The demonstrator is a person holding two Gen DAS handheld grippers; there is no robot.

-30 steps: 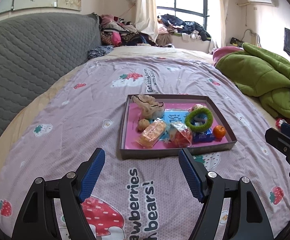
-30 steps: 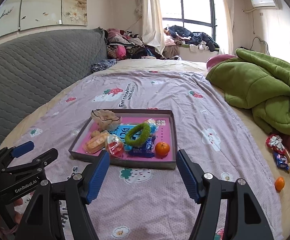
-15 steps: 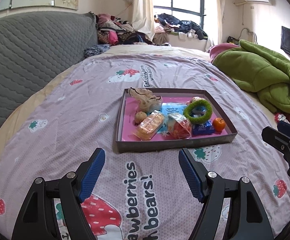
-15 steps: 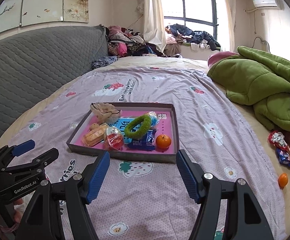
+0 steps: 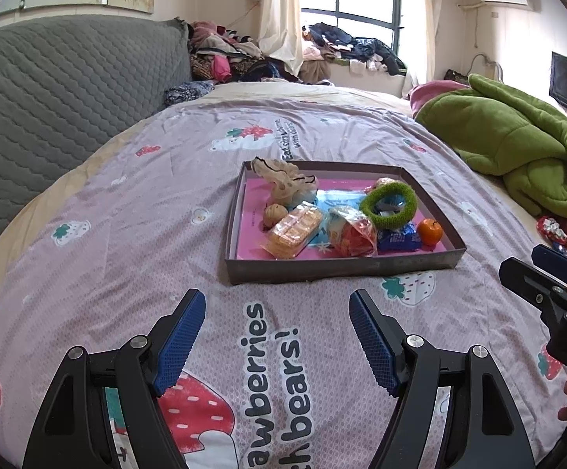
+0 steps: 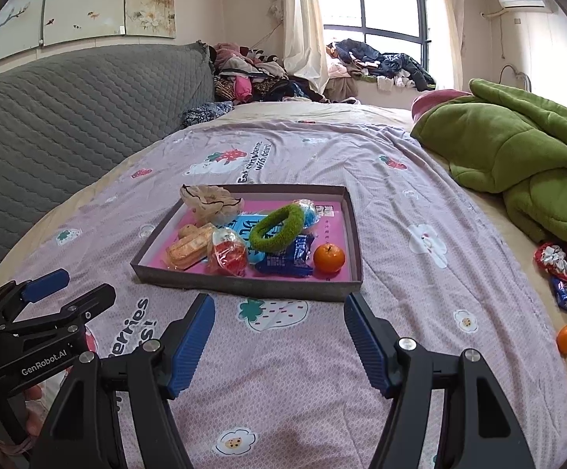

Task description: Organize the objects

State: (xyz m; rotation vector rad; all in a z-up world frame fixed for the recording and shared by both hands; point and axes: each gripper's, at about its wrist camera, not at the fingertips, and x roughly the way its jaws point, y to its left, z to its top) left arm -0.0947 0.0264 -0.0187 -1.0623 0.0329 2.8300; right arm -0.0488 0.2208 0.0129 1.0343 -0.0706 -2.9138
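A shallow dark tray (image 5: 342,266) (image 6: 244,287) with a pink floor lies on the bedspread. In it are a green fuzzy ring (image 5: 388,204) (image 6: 276,228), a small orange (image 5: 430,231) (image 6: 328,258), a blue packet (image 6: 287,260), a red snack bag (image 5: 351,232) (image 6: 228,255), a wrapped biscuit (image 5: 293,228) (image 6: 188,249) and a beige scrunchie (image 5: 281,179) (image 6: 209,200). My left gripper (image 5: 277,310) hangs open just in front of the tray, nothing between its fingers. My right gripper (image 6: 279,312) is open too, near the tray's front right corner.
A green blanket (image 6: 517,164) is heaped on the right of the bed. Beside it lie loose wrapped snacks (image 6: 560,277) and a second small orange (image 6: 566,338). A grey quilted headboard (image 5: 49,90) runs along the left. Clothes are piled by the window (image 6: 369,58).
Both grippers have sunk a little toward the bedspread, so the tray sits slightly higher in both views. Their jaws have stayed as wide as before.
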